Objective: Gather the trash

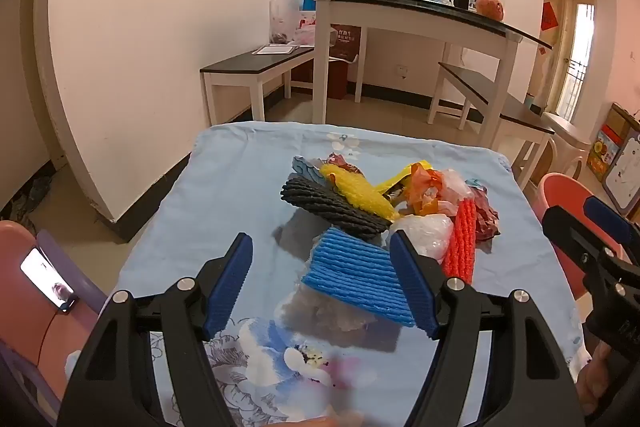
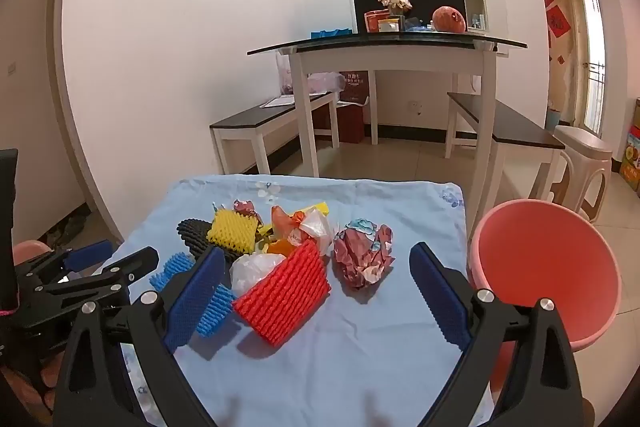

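Observation:
A heap of trash lies on a light blue floral cloth [image 1: 224, 187] over a small table. It holds a blue foam net [image 1: 352, 275], a black foam net [image 1: 328, 203], a yellow foam net [image 1: 360, 191], a red foam net [image 2: 284, 291], a white plastic bag [image 2: 252, 267], orange wrappers [image 2: 288, 227] and a crumpled reddish paper ball [image 2: 362, 257]. My left gripper [image 1: 320, 287] is open, its jaws on either side of the blue net's near edge. My right gripper [image 2: 316, 299] is open, its jaws on either side of the red net and the paper ball.
A pink plastic basin [image 2: 548, 275] stands just right of the table. A white dining table [image 2: 392, 55] with two dark benches is behind. A pink chair with a lit phone [image 1: 48, 277] is at the left. A plastic stool [image 2: 584, 163] stands at the far right.

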Action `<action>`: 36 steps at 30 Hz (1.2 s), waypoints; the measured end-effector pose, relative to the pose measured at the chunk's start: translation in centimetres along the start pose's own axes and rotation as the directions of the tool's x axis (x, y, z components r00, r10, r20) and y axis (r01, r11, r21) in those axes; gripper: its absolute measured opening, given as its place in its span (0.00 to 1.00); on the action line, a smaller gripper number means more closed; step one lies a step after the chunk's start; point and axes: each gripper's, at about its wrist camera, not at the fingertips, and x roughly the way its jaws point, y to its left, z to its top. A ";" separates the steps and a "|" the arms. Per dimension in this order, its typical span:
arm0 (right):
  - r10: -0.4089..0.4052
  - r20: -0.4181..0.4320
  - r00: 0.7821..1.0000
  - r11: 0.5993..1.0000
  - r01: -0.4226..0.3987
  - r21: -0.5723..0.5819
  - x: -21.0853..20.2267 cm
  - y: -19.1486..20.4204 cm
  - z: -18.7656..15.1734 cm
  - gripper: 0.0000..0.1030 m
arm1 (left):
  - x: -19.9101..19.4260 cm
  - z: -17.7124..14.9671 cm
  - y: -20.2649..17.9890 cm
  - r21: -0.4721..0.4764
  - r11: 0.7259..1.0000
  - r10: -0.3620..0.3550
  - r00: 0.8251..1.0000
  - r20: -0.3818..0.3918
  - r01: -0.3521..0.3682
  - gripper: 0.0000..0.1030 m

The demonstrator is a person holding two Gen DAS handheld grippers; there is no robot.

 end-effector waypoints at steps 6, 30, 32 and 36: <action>-0.003 0.003 1.000 1.000 0.003 0.006 -0.1 -0.1 0.0 0.90 | 0.0 0.0 0.0 -0.003 1.000 0.000 1.000 -0.003 0.000 0.70; -0.007 0.008 1.000 1.000 0.006 0.020 -0.3 -0.5 0.1 0.90 | -0.7 0.2 -0.8 0.002 1.000 0.001 1.000 -0.001 -0.001 0.70; -0.006 0.008 1.000 1.000 0.006 0.020 -0.3 -0.6 0.1 0.90 | -0.7 0.1 -0.8 0.001 1.000 0.002 1.000 -0.001 -0.002 0.70; -0.007 0.009 1.000 1.000 0.006 0.021 -0.3 -0.6 0.1 0.90 | -0.8 0.1 -1.0 0.000 1.000 0.001 1.000 -0.002 -0.001 0.70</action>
